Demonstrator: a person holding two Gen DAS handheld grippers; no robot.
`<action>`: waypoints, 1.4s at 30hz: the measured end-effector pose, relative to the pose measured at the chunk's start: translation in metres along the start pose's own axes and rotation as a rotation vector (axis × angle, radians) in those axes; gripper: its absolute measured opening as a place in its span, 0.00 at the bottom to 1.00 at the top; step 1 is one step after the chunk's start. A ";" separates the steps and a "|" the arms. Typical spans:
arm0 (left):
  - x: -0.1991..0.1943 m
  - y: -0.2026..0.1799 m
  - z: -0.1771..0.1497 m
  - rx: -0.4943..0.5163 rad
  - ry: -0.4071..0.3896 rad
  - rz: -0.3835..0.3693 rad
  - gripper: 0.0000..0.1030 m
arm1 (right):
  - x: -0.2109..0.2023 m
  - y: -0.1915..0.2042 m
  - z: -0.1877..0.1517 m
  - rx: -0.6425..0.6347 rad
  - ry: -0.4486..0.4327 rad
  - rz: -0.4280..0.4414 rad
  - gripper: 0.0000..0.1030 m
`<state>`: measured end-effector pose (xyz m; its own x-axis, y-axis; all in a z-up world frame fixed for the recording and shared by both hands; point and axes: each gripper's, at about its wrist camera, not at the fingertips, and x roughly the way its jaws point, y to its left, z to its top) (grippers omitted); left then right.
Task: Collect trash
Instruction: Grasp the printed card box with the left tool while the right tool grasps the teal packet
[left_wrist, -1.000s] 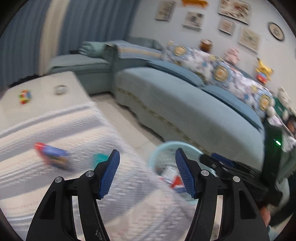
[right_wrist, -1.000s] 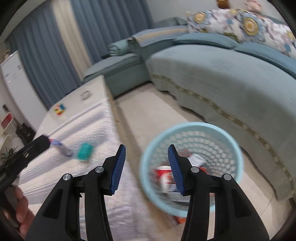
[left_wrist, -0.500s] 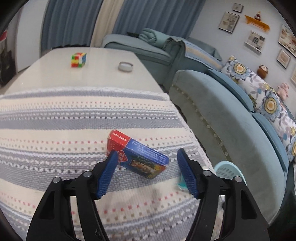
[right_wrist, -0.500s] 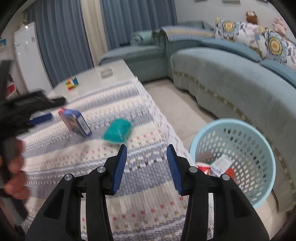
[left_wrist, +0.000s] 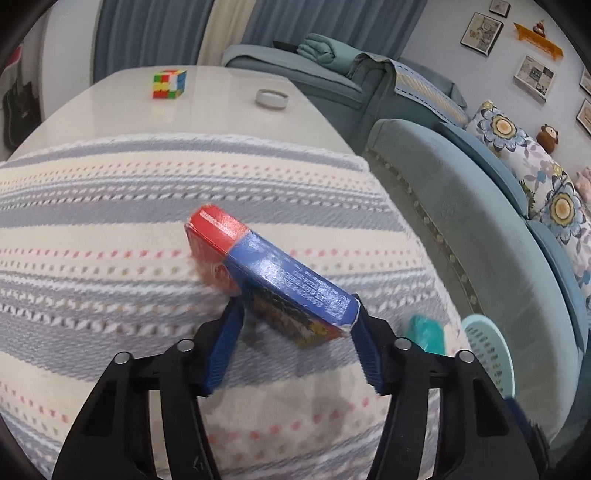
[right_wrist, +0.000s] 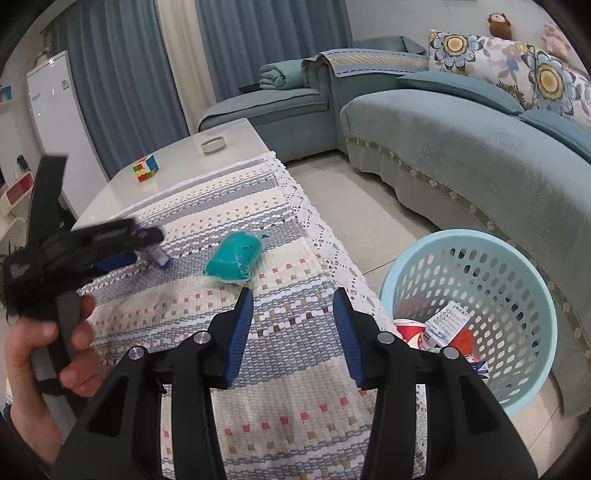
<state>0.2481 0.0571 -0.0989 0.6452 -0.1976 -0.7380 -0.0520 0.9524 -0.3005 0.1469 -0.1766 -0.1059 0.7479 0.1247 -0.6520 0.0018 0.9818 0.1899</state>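
A red and blue cardboard box (left_wrist: 280, 273) lies tilted on the striped tablecloth (left_wrist: 110, 221), between the blue pads of my left gripper (left_wrist: 295, 314). Its jaws are closing and both pads touch the box's near end. The right wrist view shows that gripper (right_wrist: 147, 240) at the left, held in a person's hand (right_wrist: 44, 350). My right gripper (right_wrist: 293, 299) hovers open over the cloth with nothing between its fingers. A teal packet (right_wrist: 234, 260) lies just beyond it. The light blue basket (right_wrist: 517, 266) stands on the floor to the right and holds several wrappers.
A colour cube (left_wrist: 169, 84) and a small white round dish (left_wrist: 271, 99) sit on the bare far end of the table. A blue-green sofa (left_wrist: 480, 221) runs along the right, with a strip of floor between it and the table.
My left gripper swung from the basket to the table, dropped onto the box and narrowed its jaws around it. The right gripper swung from the basket toward the cloth, then held still.
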 end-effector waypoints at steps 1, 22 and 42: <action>-0.005 0.007 -0.002 -0.001 0.001 -0.004 0.53 | 0.000 0.001 0.000 -0.002 0.000 0.001 0.40; 0.008 0.041 0.015 -0.010 0.086 0.105 0.79 | 0.000 0.009 -0.001 -0.043 -0.002 -0.014 0.41; -0.027 0.034 -0.027 0.179 -0.040 0.051 0.58 | 0.041 0.051 0.017 -0.115 0.151 -0.003 0.61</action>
<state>0.2087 0.0883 -0.1051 0.6752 -0.1425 -0.7237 0.0490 0.9877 -0.1487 0.1891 -0.1240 -0.1111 0.6400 0.1333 -0.7567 -0.0784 0.9910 0.1083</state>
